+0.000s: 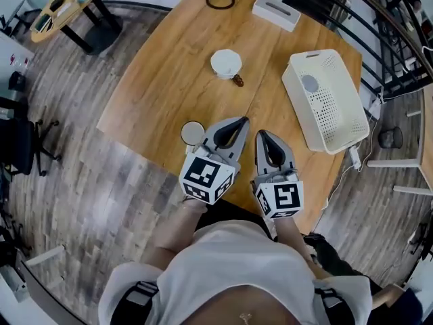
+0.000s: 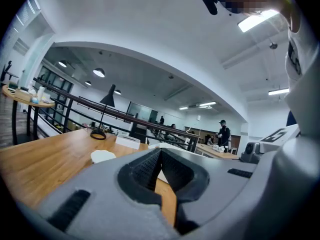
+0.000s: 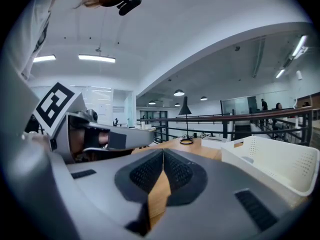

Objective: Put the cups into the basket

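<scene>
Cups first: one white cup [image 1: 225,63] stands on the counter [image 1: 169,66], well left of the basket [image 1: 335,114], with a small brown thing [image 1: 237,81] touching it. A second cup [image 1: 193,133] sits farther from the basket, just beside the left gripper [image 1: 240,120]. There's a grey round shape [image 1: 309,83] inside the basket, possibly another cup, hard to say. The left gripper's fingers [image 2: 145,168] are pressed together on nothing. The right gripper [image 1: 260,134], nearer the basket, also has its fingers [image 3: 177,171] closed and empty.
</scene>
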`<move>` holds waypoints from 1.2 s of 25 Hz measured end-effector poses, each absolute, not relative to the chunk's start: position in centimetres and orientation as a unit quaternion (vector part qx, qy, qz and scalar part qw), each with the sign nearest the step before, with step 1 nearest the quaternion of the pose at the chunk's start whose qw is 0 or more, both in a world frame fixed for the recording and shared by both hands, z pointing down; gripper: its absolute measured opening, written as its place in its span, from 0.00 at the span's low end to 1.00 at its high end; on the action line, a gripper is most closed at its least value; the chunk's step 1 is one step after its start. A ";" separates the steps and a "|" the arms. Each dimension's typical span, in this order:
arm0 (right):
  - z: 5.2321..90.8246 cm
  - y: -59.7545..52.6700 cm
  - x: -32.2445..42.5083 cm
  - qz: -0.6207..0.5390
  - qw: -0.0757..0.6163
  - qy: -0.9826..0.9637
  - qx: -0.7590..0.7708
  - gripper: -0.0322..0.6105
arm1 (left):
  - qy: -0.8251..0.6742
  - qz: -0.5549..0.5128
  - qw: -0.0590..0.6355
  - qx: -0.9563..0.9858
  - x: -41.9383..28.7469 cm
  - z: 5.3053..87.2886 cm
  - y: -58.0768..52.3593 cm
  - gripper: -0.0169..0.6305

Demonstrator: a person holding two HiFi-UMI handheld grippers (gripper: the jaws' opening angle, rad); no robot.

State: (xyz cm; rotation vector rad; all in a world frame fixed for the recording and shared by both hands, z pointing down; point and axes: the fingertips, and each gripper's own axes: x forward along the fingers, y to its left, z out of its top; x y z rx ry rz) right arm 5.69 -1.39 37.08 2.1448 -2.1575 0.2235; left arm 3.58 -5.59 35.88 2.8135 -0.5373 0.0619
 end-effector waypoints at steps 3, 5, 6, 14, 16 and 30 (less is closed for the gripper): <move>37.6 -2.6 4.0 0.077 0.051 -0.728 0.679 0.07 | -0.212 0.020 0.138 0.967 1.8 36.2 -6.1 0.04; 37.9 -3.5 2.9 0.078 0.053 -0.742 0.663 0.07 | -0.231 0.021 0.136 0.963 0.5 36.4 -6.6 0.04; 38.0 -3.9 2.4 0.078 0.054 -0.749 0.655 0.07 | -0.242 0.021 0.136 0.961 -0.2 36.6 -6.9 0.04; 38.8 -6.7 -2.1 0.068 0.071 -0.800 0.591 0.07 | -0.323 0.017 0.138 0.936 -6.3 37.2 -9.5 0.04; 39.5 -7.4 -3.1 0.065 0.094 -0.812 0.572 0.07 | -0.344 0.018 0.140 0.929 -7.9 37.5 -10.1 0.04; 48.0 -8.9 -9.5 0.144 0.298 -0.870 0.366 0.52 | -0.431 0.035 0.174 0.885 -15.0 41.5 -13.0 0.04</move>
